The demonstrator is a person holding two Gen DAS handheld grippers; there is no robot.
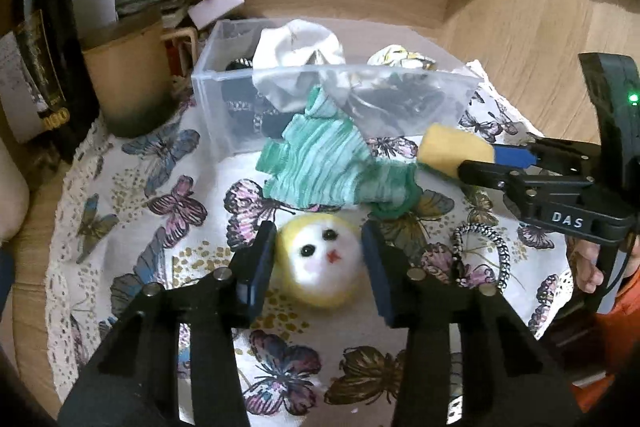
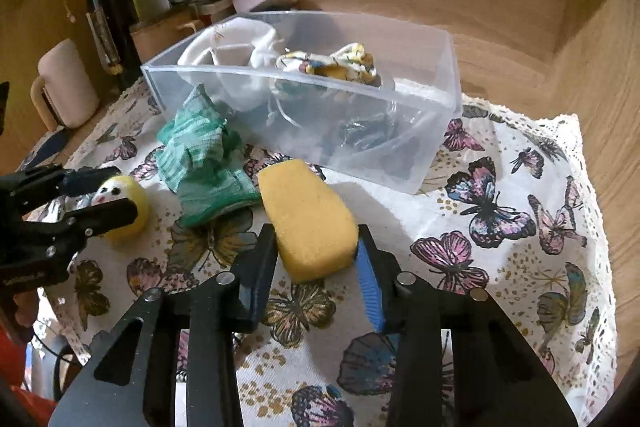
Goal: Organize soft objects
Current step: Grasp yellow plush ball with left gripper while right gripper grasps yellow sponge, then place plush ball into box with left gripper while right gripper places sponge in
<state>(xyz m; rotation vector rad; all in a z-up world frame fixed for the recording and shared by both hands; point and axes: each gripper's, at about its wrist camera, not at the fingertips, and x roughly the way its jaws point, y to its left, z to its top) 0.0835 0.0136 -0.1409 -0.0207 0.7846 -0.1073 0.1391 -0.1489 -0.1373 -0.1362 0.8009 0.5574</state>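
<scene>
- Left wrist view takes in the largest thing first: a butterfly-print cloth (image 1: 132,195) spread over the wooden table, with everything else lying on it.
- The clear plastic bin (image 1: 224,83) stands at 12 o'clock on the cloth; a white fabric piece (image 1: 296,47) hangs over its near wall, and a yellow-patterned fabric bundle (image 2: 332,65) and darker items lie inside.
- A tan mug (image 1: 128,83) and a dark bottle (image 1: 44,55) stand at 10 o'clock, beyond the cloth's edge, beside stacked papers.
- The green striped cloth (image 1: 332,163) lies crumpled just in front of the bin, touching its near wall.
- The yellow sponge (image 2: 308,219) lies at 3 o'clock from the green cloth; the right gripper (image 2: 316,259) has its fingers around the sponge's near end, both pads seemingly against it. I judge it a grip just made or closing, with the sponge resting on the cloth.
- The plush chick ball (image 1: 320,259), yellow with a white face, sits at 6 o'clock from the green cloth; the left gripper (image 1: 318,263) straddles it with fingers spread, narrow gaps on both sides, so it is not yet pinched.
- A black spiral hair tie (image 1: 480,251) lies at 3 o'clock from the chick.
- Step in hand, as I judge it: both tools picking up a soft item for the bin. Next, the left needs to squeeze gently, then both must lift clear over the near wall.
</scene>
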